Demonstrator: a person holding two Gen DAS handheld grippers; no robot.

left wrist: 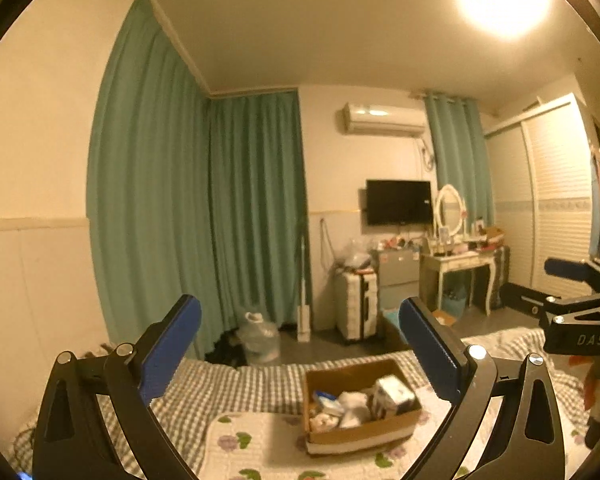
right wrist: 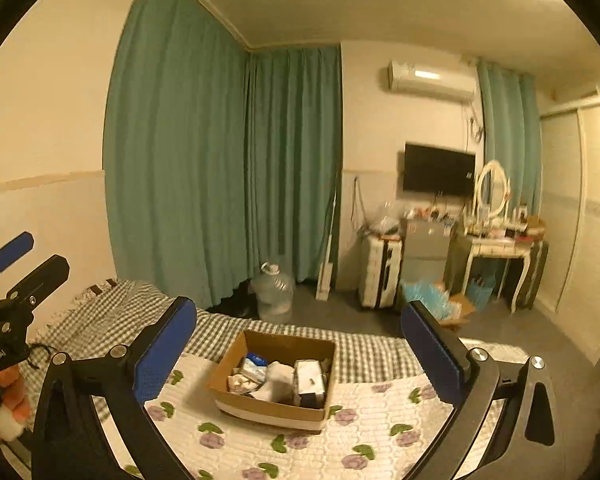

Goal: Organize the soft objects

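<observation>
A brown cardboard box [left wrist: 384, 432] sits on the bed and holds several soft items: white rolled cloth [left wrist: 354, 406], a wrapped pack [left wrist: 394, 394] and a blue-topped packet [left wrist: 324, 398]. The box also shows in the right wrist view [right wrist: 270, 410]. My left gripper [left wrist: 300, 316] is open and empty, raised above and in front of the box. My right gripper [right wrist: 300, 316] is open and empty, also held above the box. The right gripper shows at the right edge of the left wrist view [left wrist: 572, 280]; the left gripper shows at the left edge of the right wrist view [right wrist: 24, 256].
The bed carries a floral quilt [right wrist: 380, 432] over a checked blanket [right wrist: 116, 312]. Beyond it stand green curtains [right wrist: 220, 160], a water jug [right wrist: 274, 292], a white suitcase [right wrist: 382, 274], a dressing table [right wrist: 496, 252], a wall TV [right wrist: 438, 170] and a wardrobe [left wrist: 556, 208].
</observation>
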